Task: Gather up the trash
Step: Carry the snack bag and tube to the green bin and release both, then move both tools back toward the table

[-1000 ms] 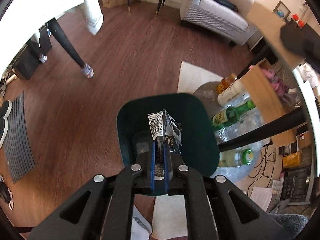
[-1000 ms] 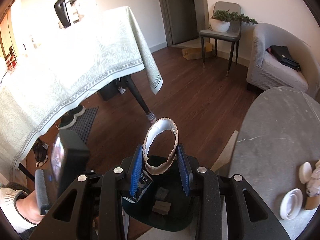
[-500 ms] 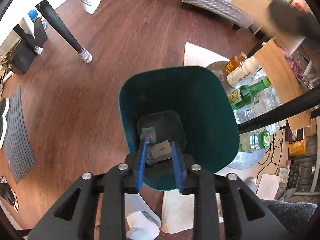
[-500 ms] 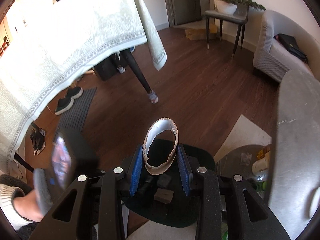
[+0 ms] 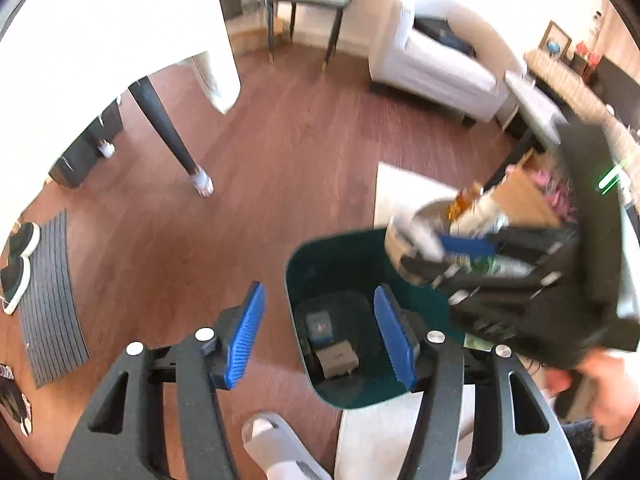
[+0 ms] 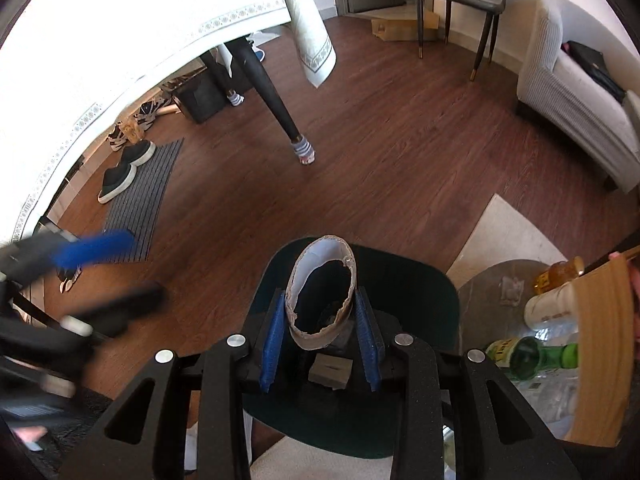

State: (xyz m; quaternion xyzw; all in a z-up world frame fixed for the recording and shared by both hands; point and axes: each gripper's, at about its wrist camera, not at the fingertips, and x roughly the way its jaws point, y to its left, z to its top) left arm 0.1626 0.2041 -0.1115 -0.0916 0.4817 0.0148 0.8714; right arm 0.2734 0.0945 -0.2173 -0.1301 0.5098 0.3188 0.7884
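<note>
A: Right wrist view first: your right hand-held gripper (image 6: 320,334) is closed on the torn cardboard ring (image 6: 322,292), pads pressing its two sides, and it hangs over the dark green bin (image 6: 424,280) on the floor. Inside the bin lie a small grey box (image 6: 331,372) and, in the left wrist view, a blue-labelled carton (image 5: 319,326).

B: And my left one?

A: Your left hand-held gripper (image 5: 324,334) is wide open and empty. One finger is over the bin's edge, the other over bare wooden floor (image 5: 260,184).

B: So what could go wrong?

A: I'd judge the ring is the weak point. It looks thin and ragged, so it may cling to one pad when you open, then tip and fall past the rim. Your two grippers are also near each other and blurred in each other's views; a bump could knock the ring loose early. The bottles (image 6: 536,354) beside the bin stand near your right side too, so a wide swing could topple them.
</note>
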